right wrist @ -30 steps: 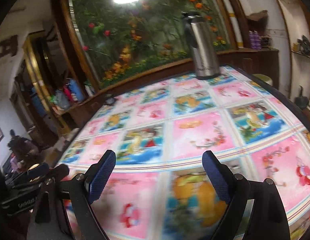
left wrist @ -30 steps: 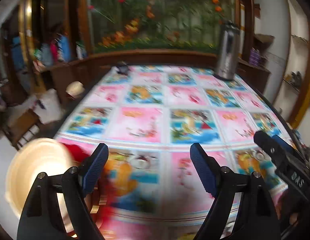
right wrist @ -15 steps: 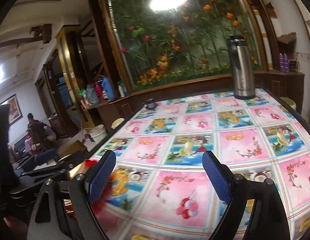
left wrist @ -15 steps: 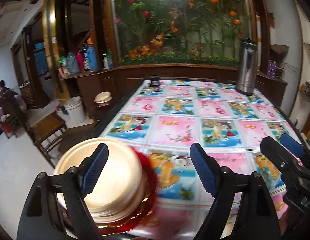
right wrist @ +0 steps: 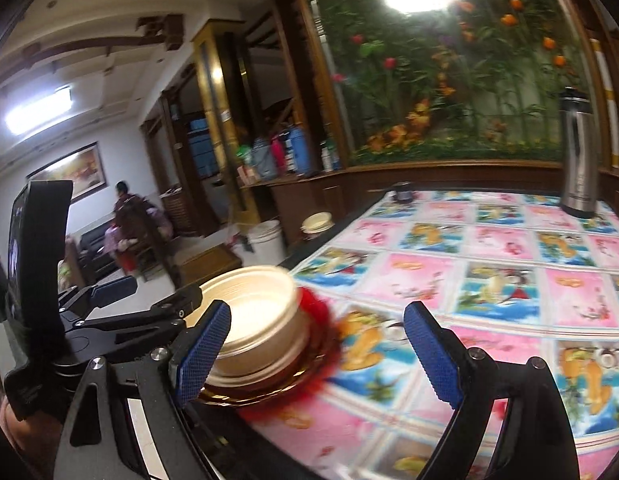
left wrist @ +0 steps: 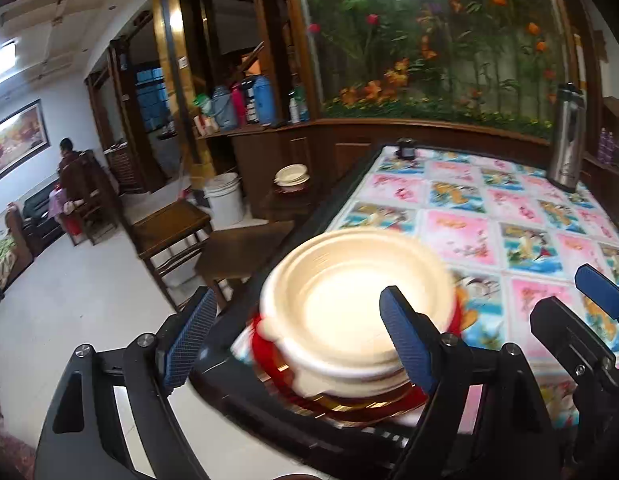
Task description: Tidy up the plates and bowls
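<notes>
A stack of cream bowls point(left wrist: 349, 312) sits on red and amber plates point(left wrist: 349, 404) at the near left corner of the table. My left gripper point(left wrist: 297, 340) is open, its jaws spread on either side of the stack's near part. In the right wrist view the bowls point(right wrist: 253, 320) and plates point(right wrist: 309, 376) lie left of centre. My right gripper point(right wrist: 315, 350) is open and empty above the table, just right of the stack. The left gripper point(right wrist: 149, 300) shows there at the stack's left side. A second stack of bowls point(left wrist: 291, 176) rests on a side stand beyond the table.
The table point(left wrist: 489, 216) has a bright patterned cloth. A steel thermos point(left wrist: 565, 136) stands at the far right, a small dark jar point(left wrist: 405, 148) at the far edge. Wooden chairs point(left wrist: 169, 232) and a white bucket point(left wrist: 225, 200) stand on the floor at left.
Both views have swung left and the bowl stack has come to the middle of the left wrist view. The left gripper now reaches around it. Both grippers stayed open.
</notes>
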